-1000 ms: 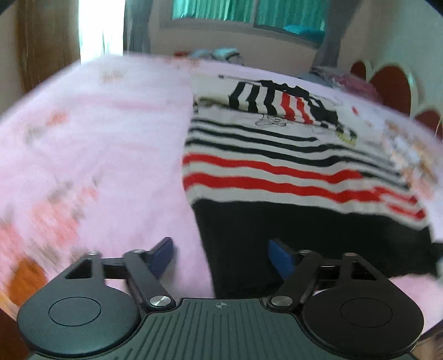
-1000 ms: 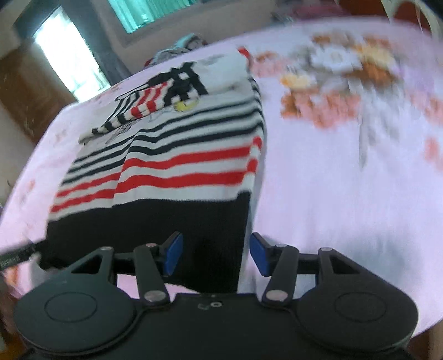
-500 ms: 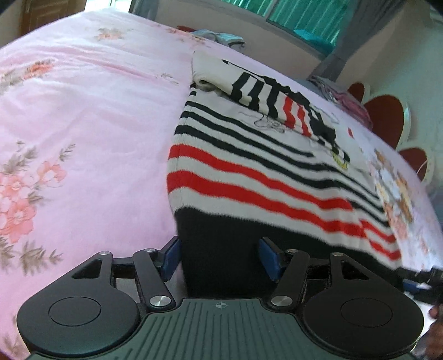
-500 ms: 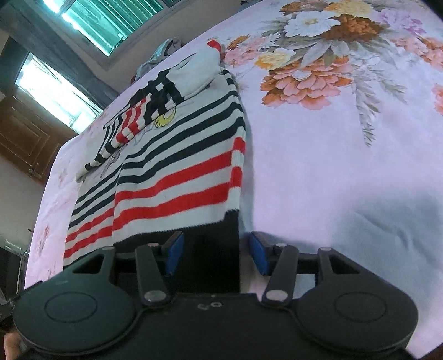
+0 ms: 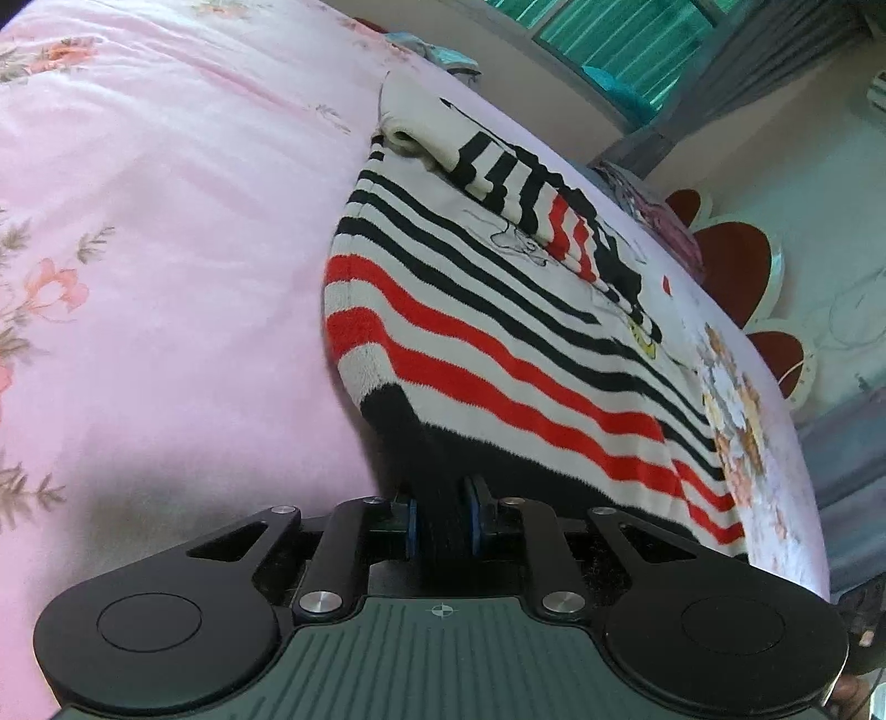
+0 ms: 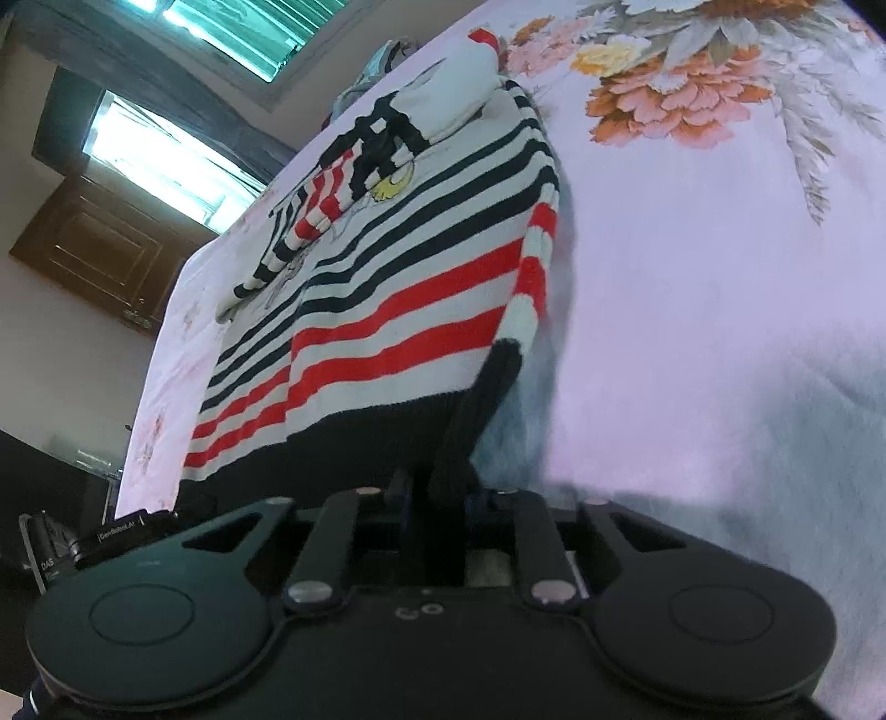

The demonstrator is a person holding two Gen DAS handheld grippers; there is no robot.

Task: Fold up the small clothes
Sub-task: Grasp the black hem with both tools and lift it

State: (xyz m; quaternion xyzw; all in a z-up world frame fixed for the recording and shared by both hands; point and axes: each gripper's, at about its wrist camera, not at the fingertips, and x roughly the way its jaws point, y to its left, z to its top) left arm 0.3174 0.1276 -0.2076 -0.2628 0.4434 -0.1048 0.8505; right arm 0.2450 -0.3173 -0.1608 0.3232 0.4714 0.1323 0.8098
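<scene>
A small knit sweater (image 5: pixel 498 343) with white, black and red stripes and a black hem lies on a pink floral bedspread (image 5: pixel 166 249), its sleeves folded across the chest. My left gripper (image 5: pixel 441 523) is shut on the hem's left corner, lifted slightly. In the right wrist view the same sweater (image 6: pixel 387 310) shows, and my right gripper (image 6: pixel 437 498) is shut on the hem's right corner, bunched and raised off the bedspread (image 6: pixel 720 277).
A window and grey curtains (image 5: pixel 692 61) stand beyond the bed. Red heart-shaped headboard pieces (image 5: pixel 736 260) are at the right. More clothes (image 5: pixel 443 52) lie at the far edge. A wooden door (image 6: pixel 94 243) is at the left of the right wrist view.
Both grippers moved forward onto the black hem and closed on its corners. The hem corners are now pinched and slightly lifted off the bed.
</scene>
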